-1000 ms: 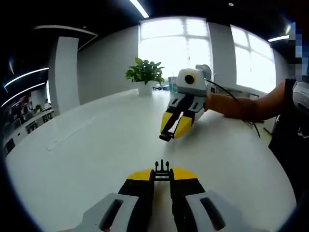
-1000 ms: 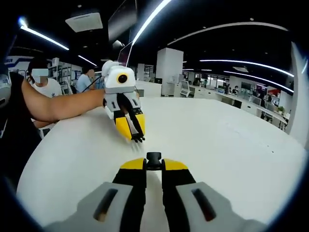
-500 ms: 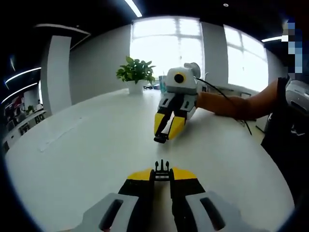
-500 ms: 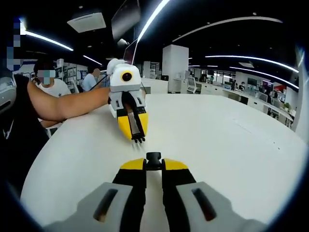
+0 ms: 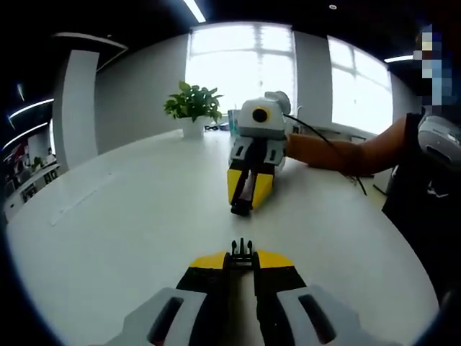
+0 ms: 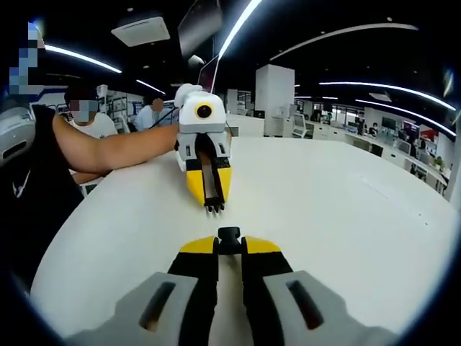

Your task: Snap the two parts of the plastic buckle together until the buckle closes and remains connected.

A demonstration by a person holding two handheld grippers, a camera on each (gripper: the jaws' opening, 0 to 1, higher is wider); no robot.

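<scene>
Grippers now seemingly nearer, buckle halves (image 5: 242, 252) apart.

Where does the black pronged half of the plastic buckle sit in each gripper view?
Left gripper view: black pronged buckle half low centre, pinched in that view's own jaws.
Right gripper view: same half centre, at the tip of the left gripper facing the camera.
Shared landmark: the white table under both grippers.

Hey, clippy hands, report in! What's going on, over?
Left gripper shut on pronged buckle half. Right gripper shut on socket half. Halves facing, gap between, not snapped. Nothing between them.
</scene>
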